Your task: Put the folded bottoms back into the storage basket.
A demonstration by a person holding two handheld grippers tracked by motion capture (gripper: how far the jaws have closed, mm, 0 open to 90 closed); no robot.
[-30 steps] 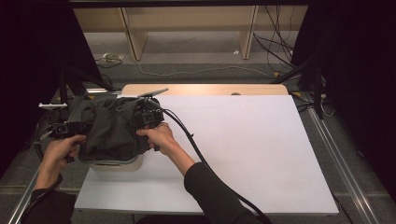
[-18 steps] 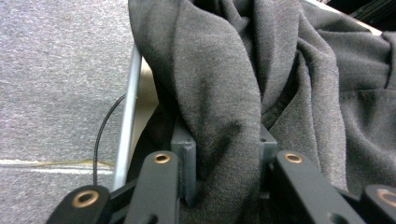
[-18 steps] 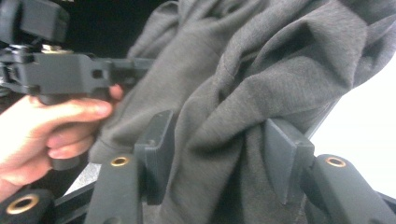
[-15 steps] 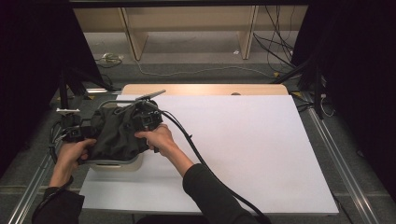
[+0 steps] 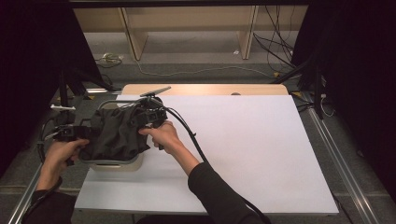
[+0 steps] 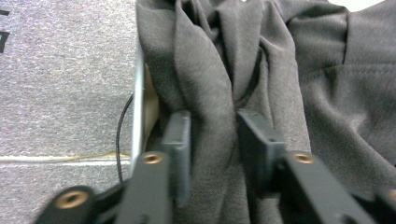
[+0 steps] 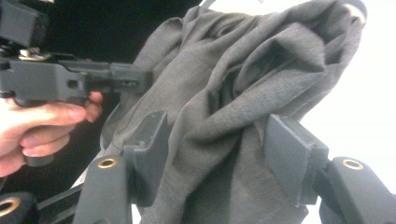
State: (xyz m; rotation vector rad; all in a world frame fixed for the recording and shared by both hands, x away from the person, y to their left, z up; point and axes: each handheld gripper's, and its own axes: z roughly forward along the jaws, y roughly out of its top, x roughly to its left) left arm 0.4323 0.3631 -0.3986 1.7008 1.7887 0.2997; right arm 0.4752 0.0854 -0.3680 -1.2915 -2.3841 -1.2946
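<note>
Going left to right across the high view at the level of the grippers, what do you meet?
left hand → left gripper → dark grey cloth draped over the white bin → right gripper → right hand → white table

Dim, dark-edged high view; bright white table; both gripper views softly blurred.

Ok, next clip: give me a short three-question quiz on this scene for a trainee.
1. What lies between the jaws of the right gripper?
2. True or false: the dark garment lies spread flat in the middle of the white table.
3. The pale bin stands at the table's: A left edge; B centre; C far right corner.
Key: 1 the dark garment, bunched over the bin; those jaws have just been opening. 2 false. 3 A.
</note>
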